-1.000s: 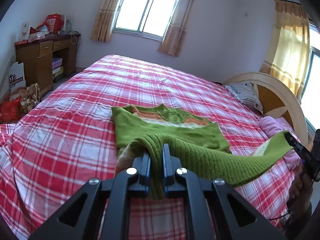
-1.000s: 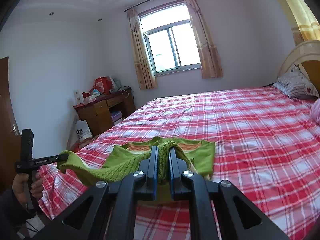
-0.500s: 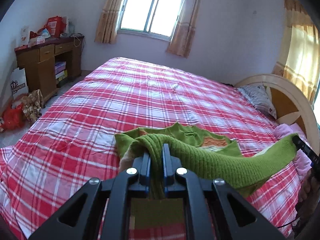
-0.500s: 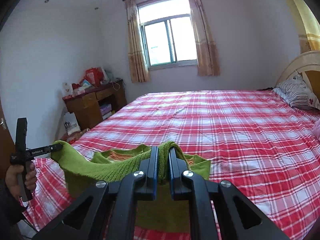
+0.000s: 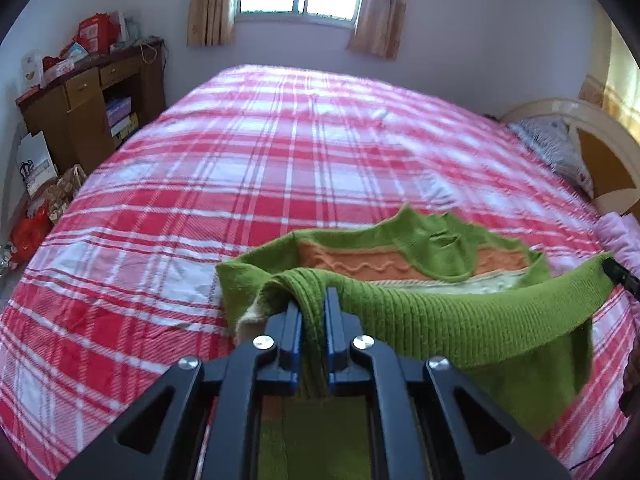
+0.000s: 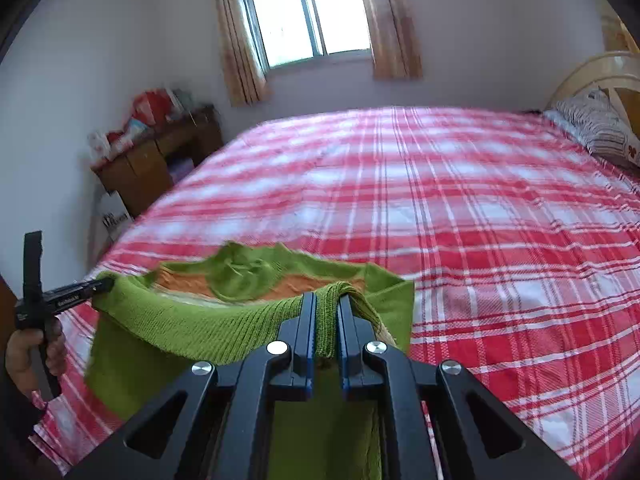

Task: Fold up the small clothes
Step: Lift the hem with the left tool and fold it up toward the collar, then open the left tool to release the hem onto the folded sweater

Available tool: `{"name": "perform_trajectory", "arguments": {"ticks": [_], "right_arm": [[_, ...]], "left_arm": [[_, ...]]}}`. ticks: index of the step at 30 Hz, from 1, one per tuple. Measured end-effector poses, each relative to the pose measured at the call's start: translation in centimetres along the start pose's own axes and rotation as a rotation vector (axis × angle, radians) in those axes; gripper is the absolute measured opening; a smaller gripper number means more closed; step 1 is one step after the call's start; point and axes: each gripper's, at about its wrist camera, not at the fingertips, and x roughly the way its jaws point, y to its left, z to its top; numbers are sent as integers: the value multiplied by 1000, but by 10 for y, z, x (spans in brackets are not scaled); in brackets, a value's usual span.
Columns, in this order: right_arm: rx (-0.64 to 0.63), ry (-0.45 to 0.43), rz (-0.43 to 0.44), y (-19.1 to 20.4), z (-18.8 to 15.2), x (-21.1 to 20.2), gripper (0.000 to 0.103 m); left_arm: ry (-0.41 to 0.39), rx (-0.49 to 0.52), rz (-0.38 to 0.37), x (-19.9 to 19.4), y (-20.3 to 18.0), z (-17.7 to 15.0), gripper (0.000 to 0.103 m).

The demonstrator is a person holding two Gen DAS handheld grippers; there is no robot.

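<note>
1. Two black two-finger grippers and one green ribbed knit sweater with an orange band (image 5: 460, 320) are in play: the left gripper (image 5: 313, 312) has its fingers pinched narrow on one end of the ribbed hem, and the right gripper (image 6: 326, 316) pinches the other end in the same way
2. The hem runs taut between the two claws, lifted above the red and white plaid bedspread (image 5: 248, 168), and the sweater's body hangs below it
3. Just beyond the fingers the sweater's upper part lies on the bedspread, neck opening facing up, the orange band with a wavy line across the chest and a pale strip below it
4. Farther off, one striped pillow (image 6: 596, 128) lies against one cream headboard (image 5: 592, 120)
5. At the far wall stand one brown wooden desk (image 5: 80, 108) piled with red packages, and one window with two tan curtains (image 6: 308, 12)
</note>
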Motion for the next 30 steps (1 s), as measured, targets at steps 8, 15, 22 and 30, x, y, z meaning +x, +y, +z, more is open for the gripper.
{"name": "perform_trajectory", "arguments": {"ticks": [8, 15, 22, 30], "right_arm": [[50, 54, -65, -26, 15, 60, 25], [86, 0, -99, -47, 7, 40, 62], [-13, 86, -40, -23, -25, 37, 62], [-139, 154, -42, 11, -44, 56, 62]], "left_arm": [[5, 23, 92, 27, -1, 5, 27], [-97, -48, 188, -10, 39, 1, 78], [-59, -15, 192, -6, 36, -26, 81], [-22, 299, 364, 29, -19, -19, 93]]}}
